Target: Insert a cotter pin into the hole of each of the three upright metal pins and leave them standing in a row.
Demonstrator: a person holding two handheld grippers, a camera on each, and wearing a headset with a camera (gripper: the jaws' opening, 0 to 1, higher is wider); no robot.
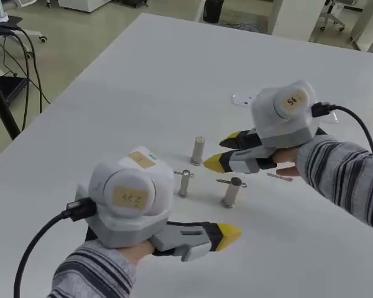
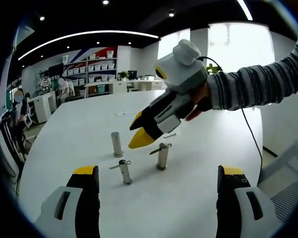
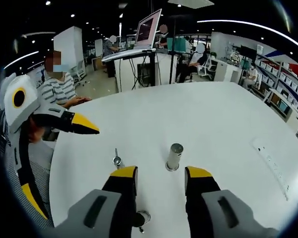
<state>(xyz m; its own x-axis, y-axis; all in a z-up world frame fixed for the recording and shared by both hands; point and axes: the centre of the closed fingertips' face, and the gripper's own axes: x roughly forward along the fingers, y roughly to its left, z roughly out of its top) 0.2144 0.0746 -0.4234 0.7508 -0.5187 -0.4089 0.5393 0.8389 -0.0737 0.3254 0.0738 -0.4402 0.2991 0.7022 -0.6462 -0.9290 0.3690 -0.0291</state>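
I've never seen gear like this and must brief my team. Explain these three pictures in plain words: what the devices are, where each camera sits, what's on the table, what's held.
There is no robot: a person holds a two-jaw claw in each hand. The head view comes from a headset camera looking down at the white table. The other two come from a camera riding on each claw, looking along its jaws. The left claw and the right claw are both open and hold nothing. Three upright metal pins stand on the table: the left pin and the right pin each carry a cotter pin, the far pin is bare. What looks like a loose cotter pin lies near the right claw.
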